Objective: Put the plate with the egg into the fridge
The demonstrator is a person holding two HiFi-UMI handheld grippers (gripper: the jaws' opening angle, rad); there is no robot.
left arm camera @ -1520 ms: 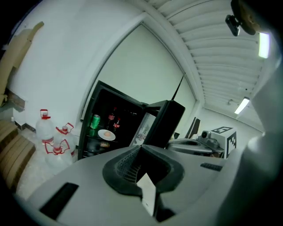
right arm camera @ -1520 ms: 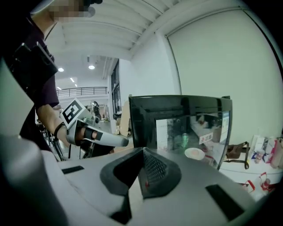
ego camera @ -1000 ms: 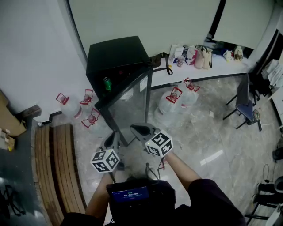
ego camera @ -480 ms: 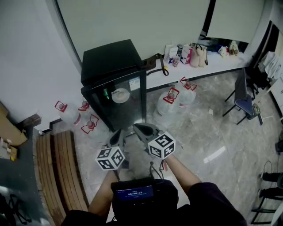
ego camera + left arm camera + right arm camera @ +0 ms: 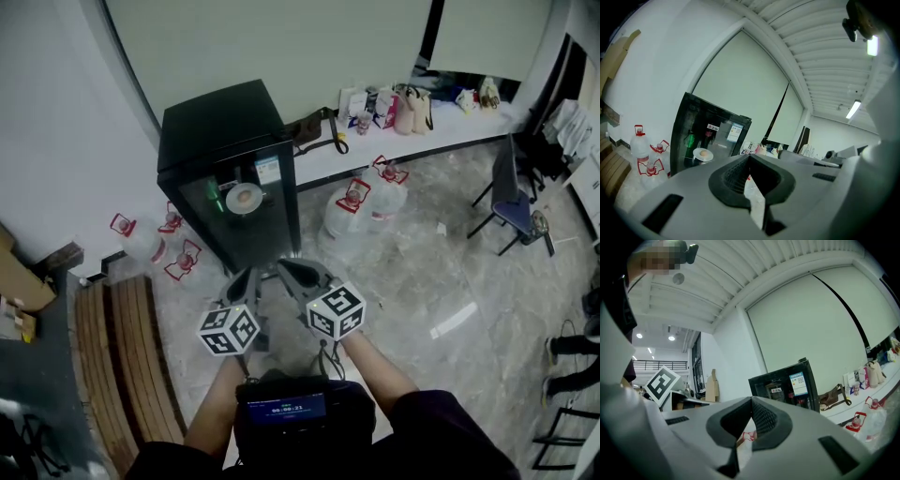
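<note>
The black fridge (image 5: 223,141) stands against the wall with its glass door closed. Through the glass I see the white plate with the egg (image 5: 244,198) on a shelf, next to a green can (image 5: 214,196). In the left gripper view the plate with the egg (image 5: 703,153) shows inside the fridge (image 5: 710,136). My left gripper (image 5: 244,281) and right gripper (image 5: 287,272) hang side by side in front of the fridge, a short way back from the door. Both are shut and hold nothing. The right gripper view shows the fridge (image 5: 785,383) beyond its closed jaws.
Water jugs with red handles stand left (image 5: 141,239) and right (image 5: 361,204) of the fridge. A wooden bench (image 5: 127,347) lies at the left. A white counter (image 5: 422,131) with bags runs behind. A chair (image 5: 511,202) stands at the right.
The fridge's glass door swung from open to closed, with the plate behind it. Both grippers stayed shut, side by side in front of the fridge.
</note>
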